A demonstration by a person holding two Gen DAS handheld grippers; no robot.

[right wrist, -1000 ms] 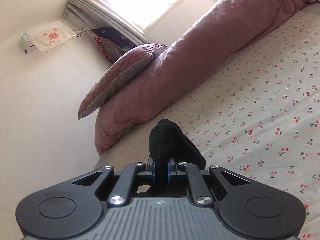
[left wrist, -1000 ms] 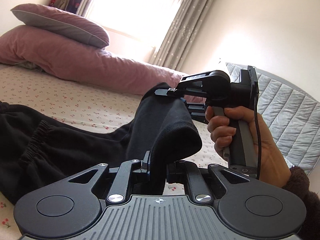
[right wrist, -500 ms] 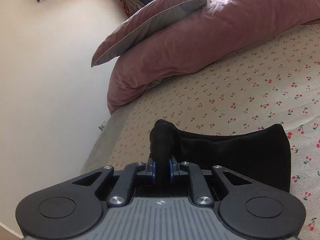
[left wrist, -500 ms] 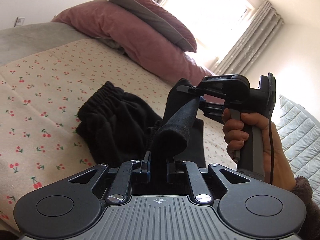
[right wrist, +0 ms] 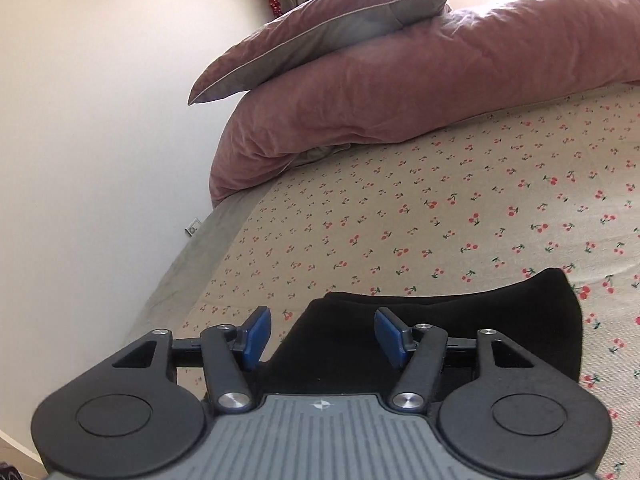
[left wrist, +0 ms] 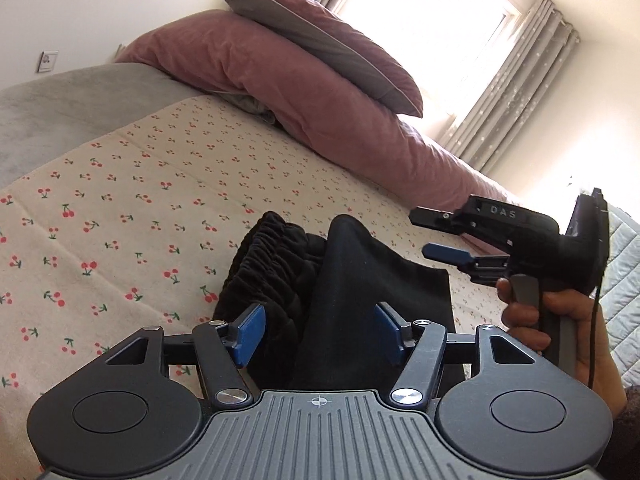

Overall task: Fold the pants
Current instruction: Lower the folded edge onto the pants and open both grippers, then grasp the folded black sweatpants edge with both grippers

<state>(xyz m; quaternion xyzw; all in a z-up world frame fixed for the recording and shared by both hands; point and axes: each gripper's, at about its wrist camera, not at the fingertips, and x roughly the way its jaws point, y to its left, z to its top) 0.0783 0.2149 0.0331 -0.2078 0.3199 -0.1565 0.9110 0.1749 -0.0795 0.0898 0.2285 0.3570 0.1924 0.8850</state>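
Note:
Black pants lie folded on the cherry-print bed sheet, the gathered elastic waistband to the left. My left gripper is open, its blue pads on either side of a raised fold of the cloth, not pinching it. My right gripper is open just above the pants. It also shows in the left wrist view, held in a hand at the right, jaws apart and empty.
A pink duvet with a pink-and-grey pillow on it lies at the head of the bed. A grey quilted blanket is at the right. The bed's grey edge meets a white wall.
Both grippers carried the pant legs over toward the waistband, lowered them onto the bed, and opened, letting go of the cloth.

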